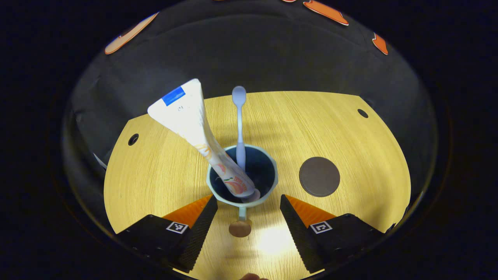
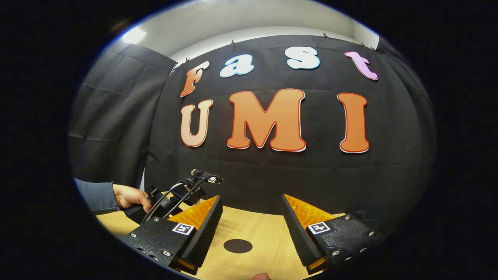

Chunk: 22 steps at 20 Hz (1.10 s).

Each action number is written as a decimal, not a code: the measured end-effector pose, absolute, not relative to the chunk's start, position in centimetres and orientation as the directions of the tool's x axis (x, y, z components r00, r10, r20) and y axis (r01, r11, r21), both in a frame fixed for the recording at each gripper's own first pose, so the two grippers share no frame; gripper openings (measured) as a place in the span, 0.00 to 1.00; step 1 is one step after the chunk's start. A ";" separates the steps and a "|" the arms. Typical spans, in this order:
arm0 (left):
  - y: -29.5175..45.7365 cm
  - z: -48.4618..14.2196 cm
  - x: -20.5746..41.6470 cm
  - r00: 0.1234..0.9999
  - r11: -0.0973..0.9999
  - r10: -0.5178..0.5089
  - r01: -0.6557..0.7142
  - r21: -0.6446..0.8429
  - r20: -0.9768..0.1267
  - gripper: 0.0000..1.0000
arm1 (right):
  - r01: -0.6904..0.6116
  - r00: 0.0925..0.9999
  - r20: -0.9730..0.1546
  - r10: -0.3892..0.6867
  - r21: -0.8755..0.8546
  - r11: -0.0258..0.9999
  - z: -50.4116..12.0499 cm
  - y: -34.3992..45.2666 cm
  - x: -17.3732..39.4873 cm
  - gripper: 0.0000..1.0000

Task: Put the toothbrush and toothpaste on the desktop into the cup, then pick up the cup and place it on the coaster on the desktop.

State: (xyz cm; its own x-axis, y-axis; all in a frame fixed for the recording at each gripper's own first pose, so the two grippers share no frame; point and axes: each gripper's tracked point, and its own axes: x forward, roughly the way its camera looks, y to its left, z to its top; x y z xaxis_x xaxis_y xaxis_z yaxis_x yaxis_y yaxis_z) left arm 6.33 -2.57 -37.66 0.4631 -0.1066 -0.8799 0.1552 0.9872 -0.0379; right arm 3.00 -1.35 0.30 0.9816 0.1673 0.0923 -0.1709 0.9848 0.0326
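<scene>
I'm looking down along the left gripper (image 1: pixel 247 202) and the cup (image 1: pixel 242 175) sits dead ahead, right between my two fingers, with its handle (image 1: pixel 241 223) pointing straight back toward me along the centre line. Both fingers are spread wide, gripping nothing; their tips flank the near rim of the cup, apart from it as far as I can judge. The toothpaste (image 1: pixel 200 134) is already in the cup, cap end down, leaning up and away to the left. The toothbrush (image 1: pixel 239 124) stands in there too, nearly upright against the far rim. So loading is done, I'd say; what's left is the lift.

The coaster (image 1: pixel 319 176) lies just to the right of the cup on the desktop (image 1: pixel 155 171), near but not touching. That's the relation that matters: a short carry to the right.

Over on the right gripper (image 2: pixel 252 217), I'm held high and tilted up toward the booth wall, fingers parted and empty. I catch the coaster (image 2: pixel 237 245) low between them, and off to my left a hand (image 2: pixel 130 197) holding the other gripper. The left one is clearly nearer the cup. I reckon it wants to close on the handle or rim, keeping level so the tall toothpaste doesn't tip the cup.
</scene>
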 end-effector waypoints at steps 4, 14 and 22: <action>-2.2 -39.1 6.6 0.431 0.991 -0.065 0.136 -0.007 -0.900 0.93 | -0.164 0.983 0.087 0.160 0.047 0.985 0.0 -2.6 2.2 0.91; -2.9 -39.4 5.6 0.381 0.994 -0.056 0.110 -0.016 -0.923 0.30 | -0.169 0.982 0.096 0.162 0.076 0.983 0.2 -3.4 1.1 0.91; -3.0 -38.9 5.8 0.424 0.996 -0.071 0.080 -0.041 -0.903 0.24 | -0.151 0.985 0.096 0.142 0.085 0.985 -0.2 -4.8 0.0 0.91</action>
